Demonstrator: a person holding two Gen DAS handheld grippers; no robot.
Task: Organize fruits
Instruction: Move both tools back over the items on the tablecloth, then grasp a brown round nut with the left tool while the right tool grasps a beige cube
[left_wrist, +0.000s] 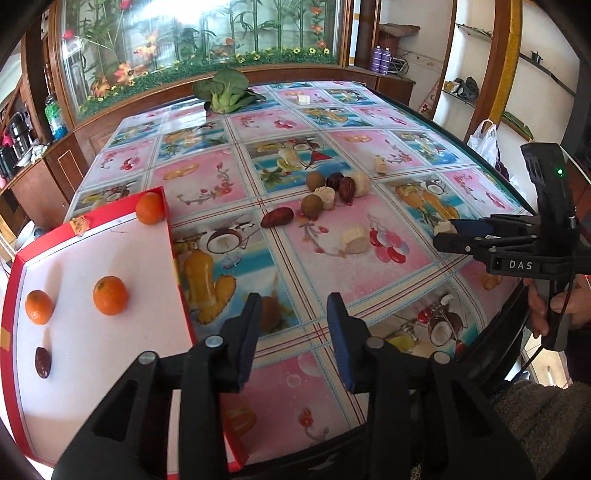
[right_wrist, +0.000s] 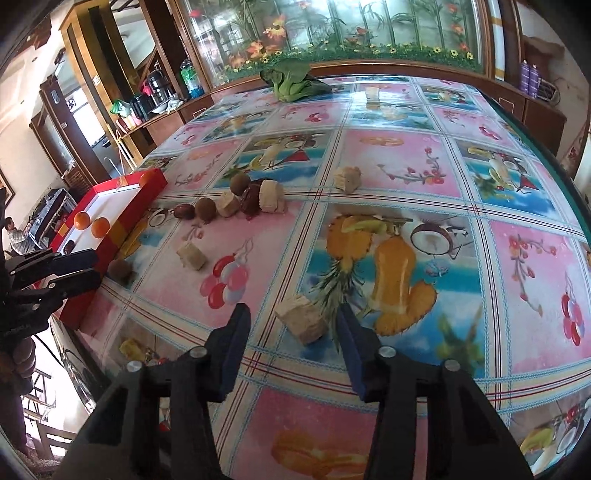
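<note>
The left gripper (left_wrist: 293, 328) tilts down over the table (left_wrist: 295, 380), fingers apart, with a small brown round fruit (left_wrist: 271, 312) between them, just beside the left finger; I cannot tell if it touches. The shallow red cardboard box with a white floor (left_wrist: 92, 332) lies right beside it, to its left, holding three oranges. The right gripper (right_wrist: 291, 332) also tilts down, fingers apart around a pale cut chunk (right_wrist: 303, 325). Farther off sits a heap of brown fruits and pale chunks (left_wrist: 332, 192).
</note>
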